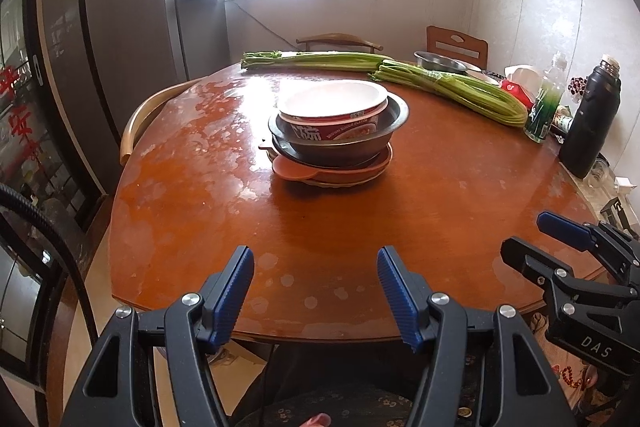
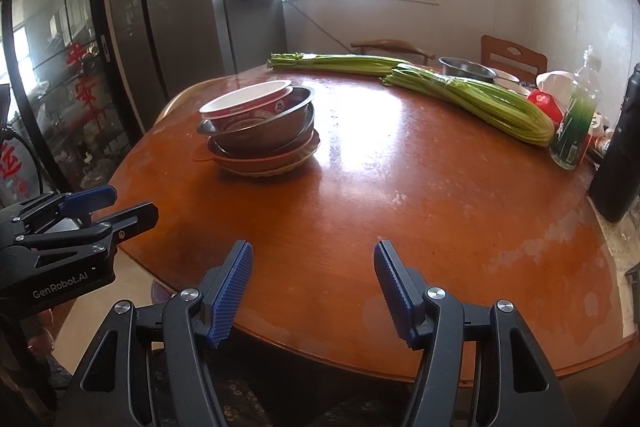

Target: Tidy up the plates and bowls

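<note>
Stack of bowls (image 1: 338,131) on plates sits mid-table, bare wood (image 1: 320,227) all around it. Celery (image 1: 452,87) lies behind, bottles at right edge. Left gripper (image 1: 316,291) and right gripper (image 2: 314,287) hover over near edge, jaws apart, holding nothing.

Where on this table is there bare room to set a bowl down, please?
The near half of the table, between the stack of bowls and plates and both open grippers, is bare. So is the strip between the stack and the celery. The right edge is crowded: a green bottle, a black flask, a steel bowl.
</note>
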`<action>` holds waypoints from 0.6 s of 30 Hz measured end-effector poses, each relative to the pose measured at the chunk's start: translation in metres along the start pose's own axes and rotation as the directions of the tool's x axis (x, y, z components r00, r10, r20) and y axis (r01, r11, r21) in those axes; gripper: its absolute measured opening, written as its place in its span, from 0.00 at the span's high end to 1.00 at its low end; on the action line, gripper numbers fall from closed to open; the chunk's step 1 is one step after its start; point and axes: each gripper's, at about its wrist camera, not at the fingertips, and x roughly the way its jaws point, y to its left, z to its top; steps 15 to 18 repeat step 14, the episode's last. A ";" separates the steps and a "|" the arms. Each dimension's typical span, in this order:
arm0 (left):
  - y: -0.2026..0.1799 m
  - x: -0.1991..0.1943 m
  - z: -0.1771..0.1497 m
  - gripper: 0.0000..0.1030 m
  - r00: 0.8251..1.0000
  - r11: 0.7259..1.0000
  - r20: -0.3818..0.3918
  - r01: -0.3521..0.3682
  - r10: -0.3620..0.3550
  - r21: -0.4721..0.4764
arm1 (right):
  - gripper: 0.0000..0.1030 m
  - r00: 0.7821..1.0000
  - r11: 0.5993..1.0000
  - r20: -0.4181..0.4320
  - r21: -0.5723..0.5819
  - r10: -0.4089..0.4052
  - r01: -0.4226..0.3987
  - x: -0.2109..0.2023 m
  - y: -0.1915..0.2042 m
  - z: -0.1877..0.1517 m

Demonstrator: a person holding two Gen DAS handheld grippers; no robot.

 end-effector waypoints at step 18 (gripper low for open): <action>0.043 0.046 0.026 0.38 0.997 0.998 -0.074 -0.021 0.018 -0.053 | 0.37 0.991 0.985 -0.024 0.110 -0.134 0.136 0.017 -0.080 0.023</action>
